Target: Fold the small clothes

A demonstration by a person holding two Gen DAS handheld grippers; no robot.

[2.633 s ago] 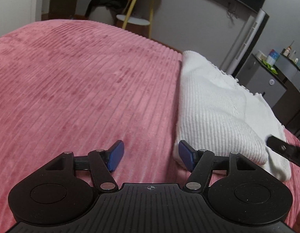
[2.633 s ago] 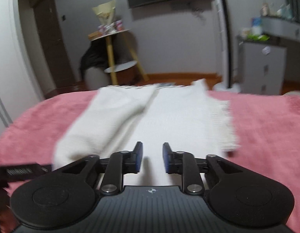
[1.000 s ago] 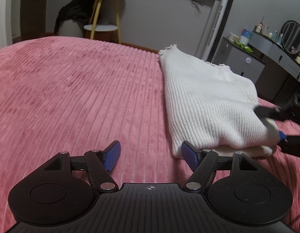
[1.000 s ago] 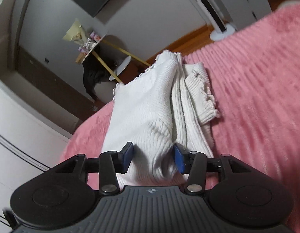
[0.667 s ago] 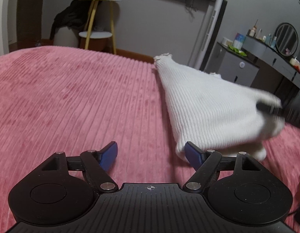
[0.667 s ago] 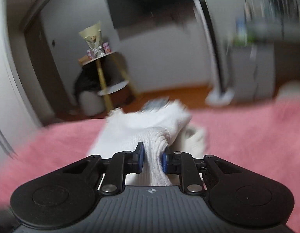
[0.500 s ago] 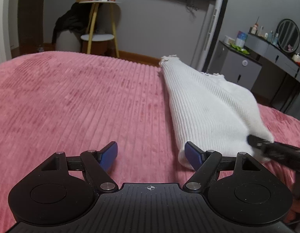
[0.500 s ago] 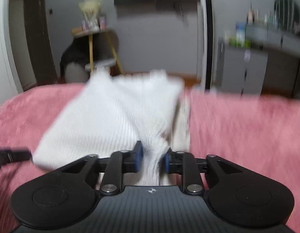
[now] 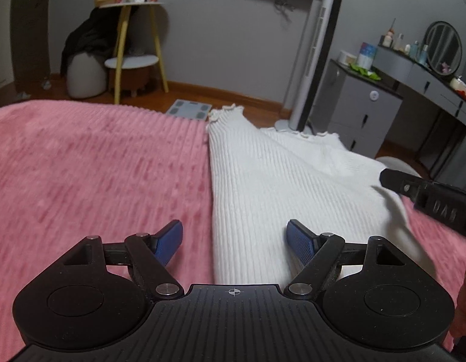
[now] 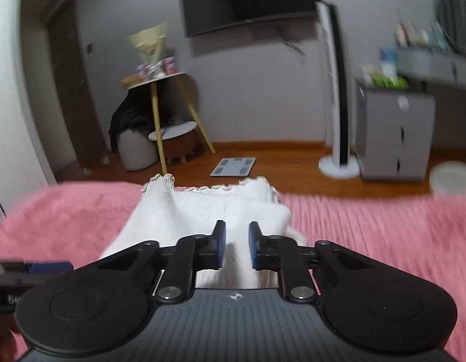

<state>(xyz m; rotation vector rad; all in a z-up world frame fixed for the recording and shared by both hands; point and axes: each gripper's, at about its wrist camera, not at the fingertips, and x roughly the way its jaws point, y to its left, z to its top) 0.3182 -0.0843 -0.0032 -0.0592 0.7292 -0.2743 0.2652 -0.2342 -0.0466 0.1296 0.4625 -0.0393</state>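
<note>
Fingers (image 9: 172, 238) of the left gripper (image 9: 234, 239) stand wide open over the white knit top's (image 9: 278, 181) near edge on the pink bed (image 9: 97, 166); its body hides the hem. Right wrist view, blurry: right gripper (image 10: 236, 242) has just been closing, pinching a fold of the top.

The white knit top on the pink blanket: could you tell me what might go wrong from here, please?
1. The right tongs have just been closing on a bunched fold of the white knit top; pulling may undo the folds.
2. Its frilled hem lies near the pink blanket edge; it could slip off.
</note>
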